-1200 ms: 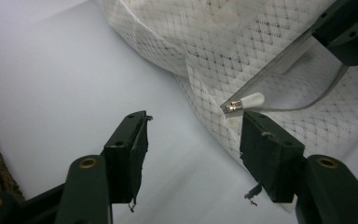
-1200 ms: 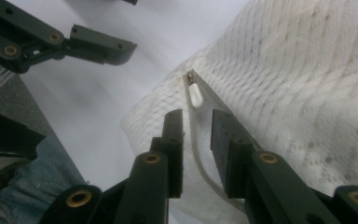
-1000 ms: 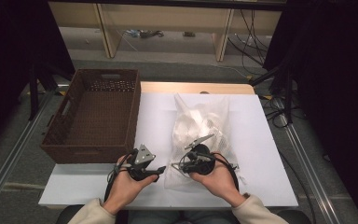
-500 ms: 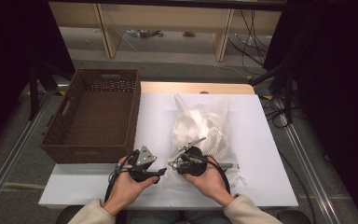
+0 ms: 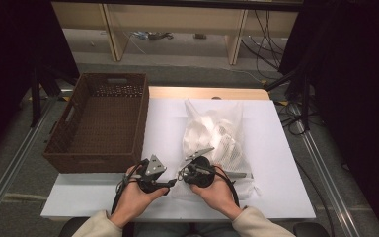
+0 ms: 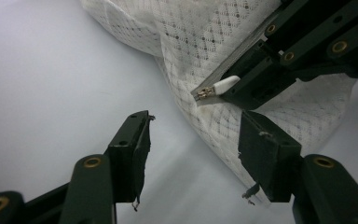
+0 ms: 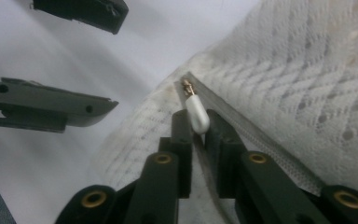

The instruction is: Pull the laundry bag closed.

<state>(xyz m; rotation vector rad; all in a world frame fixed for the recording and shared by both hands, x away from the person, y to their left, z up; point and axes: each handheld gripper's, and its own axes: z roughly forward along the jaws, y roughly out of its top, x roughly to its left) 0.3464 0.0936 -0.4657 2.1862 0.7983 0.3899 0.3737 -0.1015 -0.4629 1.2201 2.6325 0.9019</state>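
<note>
- While the white mesh laundry bag (image 5: 217,143) lies on the white table (image 5: 286,163), right of its middle and with its long axis running from the near edge toward the far edge, the work sits at its near left corner, where the zipper ends;
- the right gripper (image 7: 196,128) has just been closing its jaws, and they now pinch the small white zipper pull (image 7: 196,114) between the pads; in the left gripper view that same pull (image 6: 223,85) sticks out of the black jaws over the hem of the bag (image 6: 214,37);
- the zipper track (image 7: 261,140) runs away from the pull along the bag's near edge, toward the table's right edge as I read it, so a pull along that line, not across it, looks like the move that would open the bag;
- the left gripper (image 6: 193,147) stands about half open with nothing held; its right pad lies over the mesh just beside the zipper's end, its left pad over bare table, so the hem lies between them but unpinched;
- being the nearer free tool, it seems placed to clamp that corner and hold the cloth against the drag;
- a brown wicker basket (image 5: 128,84) sits empty at the table's left edge, well apart from the bag.
</note>
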